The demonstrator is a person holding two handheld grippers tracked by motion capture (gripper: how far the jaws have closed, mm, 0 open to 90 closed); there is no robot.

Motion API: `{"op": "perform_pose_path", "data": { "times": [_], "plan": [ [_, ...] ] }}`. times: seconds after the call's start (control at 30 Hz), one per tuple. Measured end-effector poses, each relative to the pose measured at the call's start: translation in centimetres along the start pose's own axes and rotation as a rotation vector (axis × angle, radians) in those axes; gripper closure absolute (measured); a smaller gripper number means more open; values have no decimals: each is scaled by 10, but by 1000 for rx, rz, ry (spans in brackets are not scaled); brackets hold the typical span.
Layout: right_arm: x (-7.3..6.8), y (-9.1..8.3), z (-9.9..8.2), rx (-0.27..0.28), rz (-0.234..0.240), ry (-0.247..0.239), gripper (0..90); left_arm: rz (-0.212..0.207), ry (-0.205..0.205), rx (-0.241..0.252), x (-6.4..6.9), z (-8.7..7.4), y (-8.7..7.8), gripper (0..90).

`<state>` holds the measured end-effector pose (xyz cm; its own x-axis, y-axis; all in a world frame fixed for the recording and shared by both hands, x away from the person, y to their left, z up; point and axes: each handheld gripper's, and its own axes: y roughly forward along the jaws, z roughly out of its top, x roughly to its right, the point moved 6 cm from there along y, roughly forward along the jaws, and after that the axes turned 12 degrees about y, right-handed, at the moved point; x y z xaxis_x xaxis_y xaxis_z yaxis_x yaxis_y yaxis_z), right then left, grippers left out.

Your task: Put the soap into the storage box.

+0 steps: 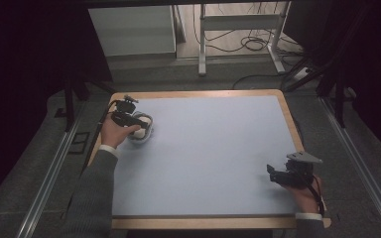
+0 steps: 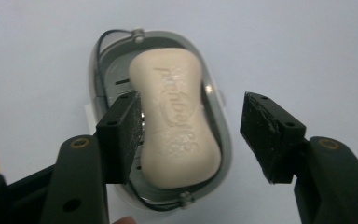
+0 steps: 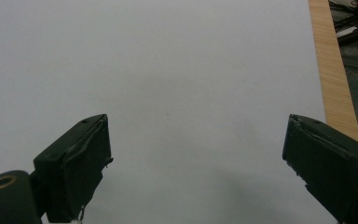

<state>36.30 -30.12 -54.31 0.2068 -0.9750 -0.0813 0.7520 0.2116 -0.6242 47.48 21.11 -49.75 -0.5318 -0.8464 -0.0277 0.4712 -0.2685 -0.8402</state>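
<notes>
A clear oval soap dish (image 2: pixel 214 116) sits at the centre of the left gripper view, holding one cream soap bar (image 2: pixel 177 119) with embossed lettering. The left tool (image 2: pixel 193 135) hangs above it, jaws parted; the pads are not pressing on the bar. One jaw stands over the dish's edge, the other outside it.

In the high view, the dish (image 1: pixel 146 135) lies at the left of the pale blue tabletop (image 1: pixel 213 148), partly covered by the left tool (image 1: pixel 129 116) and hand.

The right tool (image 1: pixel 274 174) rests at the lower right, jaws wide apart with nothing between them.

A grey floor, a white frame (image 1: pixel 238 29) and cables (image 1: pixel 255 42) lie behind. The room's sides are dark.
</notes>
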Motion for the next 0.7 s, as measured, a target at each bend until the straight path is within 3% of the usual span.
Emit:
{"op": "perform_pose_path", "data": {
  "times": [0.13, 0.27, 0.4, 0.57, 0.7],
  "plan": [
    [1, 0, 0, 1, -2, 2, 74, -12, 28, 42, 10, -2, -9, 352],
    [2, 0, -1, -2, -3, 6, 74, -85, 61, 91, 28, -4, -13, 331],
    [0, 0, -1, -3, 0, -2, 74, -100, 88, 127, 42, -9, -19, 313],
    [1, -1, -1, 0, -1, 4, 74, -128, 135, 136, 57, -22, -18, 302],
    [1, -2, 0, 4, -1, 3, 74, -147, 143, 161, 68, -35, -16, 293]
  ]
}}
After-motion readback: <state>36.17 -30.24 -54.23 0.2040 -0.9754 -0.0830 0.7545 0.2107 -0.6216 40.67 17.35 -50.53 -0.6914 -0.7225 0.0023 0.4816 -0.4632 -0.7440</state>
